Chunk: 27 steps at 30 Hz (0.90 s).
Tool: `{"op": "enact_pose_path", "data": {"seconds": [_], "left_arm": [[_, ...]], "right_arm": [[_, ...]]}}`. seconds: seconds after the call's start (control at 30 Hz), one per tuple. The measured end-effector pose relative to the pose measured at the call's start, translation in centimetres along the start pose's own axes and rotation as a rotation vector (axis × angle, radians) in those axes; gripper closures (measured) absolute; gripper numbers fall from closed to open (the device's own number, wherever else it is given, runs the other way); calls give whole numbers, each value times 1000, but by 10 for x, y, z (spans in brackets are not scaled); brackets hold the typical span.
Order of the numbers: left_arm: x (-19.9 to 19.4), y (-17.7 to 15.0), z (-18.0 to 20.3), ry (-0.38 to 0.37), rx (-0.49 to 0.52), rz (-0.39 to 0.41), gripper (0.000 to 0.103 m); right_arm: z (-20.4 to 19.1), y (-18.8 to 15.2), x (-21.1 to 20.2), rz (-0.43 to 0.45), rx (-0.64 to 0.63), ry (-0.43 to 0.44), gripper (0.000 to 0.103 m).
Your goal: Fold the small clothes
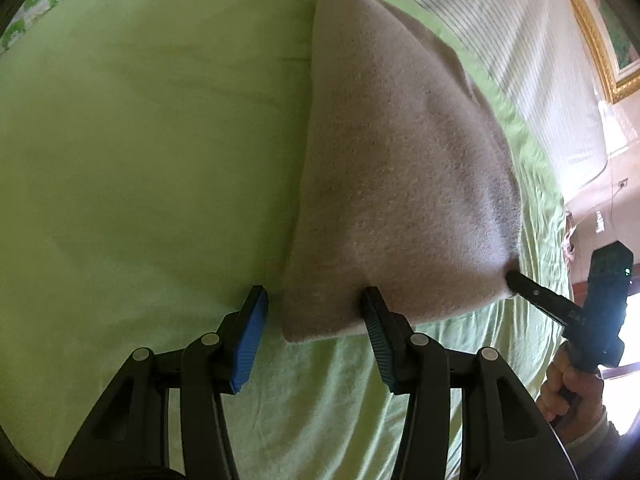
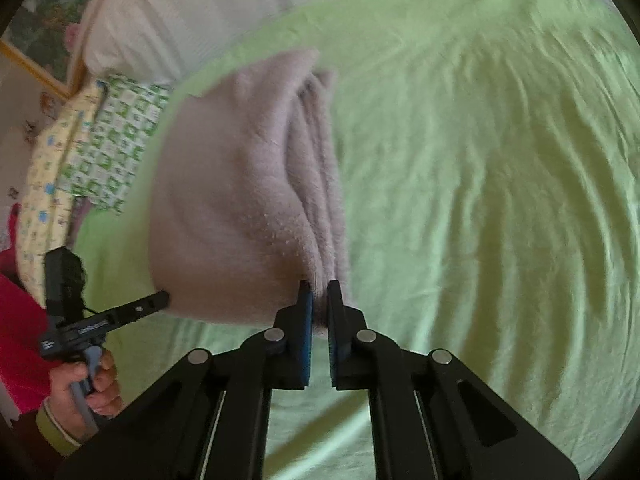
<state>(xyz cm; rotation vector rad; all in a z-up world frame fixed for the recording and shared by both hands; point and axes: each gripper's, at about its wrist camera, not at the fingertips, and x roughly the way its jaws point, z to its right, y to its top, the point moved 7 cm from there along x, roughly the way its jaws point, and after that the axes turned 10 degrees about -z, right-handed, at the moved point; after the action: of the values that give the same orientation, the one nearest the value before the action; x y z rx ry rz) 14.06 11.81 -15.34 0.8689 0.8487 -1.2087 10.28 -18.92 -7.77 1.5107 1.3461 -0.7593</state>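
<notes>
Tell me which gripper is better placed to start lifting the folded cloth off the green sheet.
Right. The right gripper is already shut on the cloth's corner, while the left gripper only straddles the other corner, open.

Daylight is admitted from a blown-out window [image 1: 634, 320] at the left view's right edge. Soft shadows are cast across the green bedsheet [image 1: 140, 160]. Motion blur is noted (mainly right view), and edges are fisheye-bent and vignetted.

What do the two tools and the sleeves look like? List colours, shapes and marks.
Left tool: black linkage arms with silver pivot pins and ribbed blue pads. Right tool: same black frame, silver pins, blue pads; a thin cable trails near its handle. The left cuff is olive with a pale band; the right cuff is pale.
</notes>
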Motion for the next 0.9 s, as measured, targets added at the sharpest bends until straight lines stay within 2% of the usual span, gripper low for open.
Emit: {"op": "enact_pose_path", "data": {"seconds": [0.17,0.4,0.63,0.8,0.9], "left_arm": [[-9,6,3,-18,31,-7,55],[-35,3,7,-61,62,45,55],[-61,0,24,-42,136,132,45],[-73,-1,32,-49,159,168,40],[-74,1,35,-39,170,174,39]], "right_arm": [[-9,3,-1,10,1,-32,90],[-30,5,-28,108,-34,-73,61],[-53,7,-53,212,-54,-78,54],[-61,6,-58,229,-54,-77,53],[-62,6,-62,247,-40,-72,48]]}}
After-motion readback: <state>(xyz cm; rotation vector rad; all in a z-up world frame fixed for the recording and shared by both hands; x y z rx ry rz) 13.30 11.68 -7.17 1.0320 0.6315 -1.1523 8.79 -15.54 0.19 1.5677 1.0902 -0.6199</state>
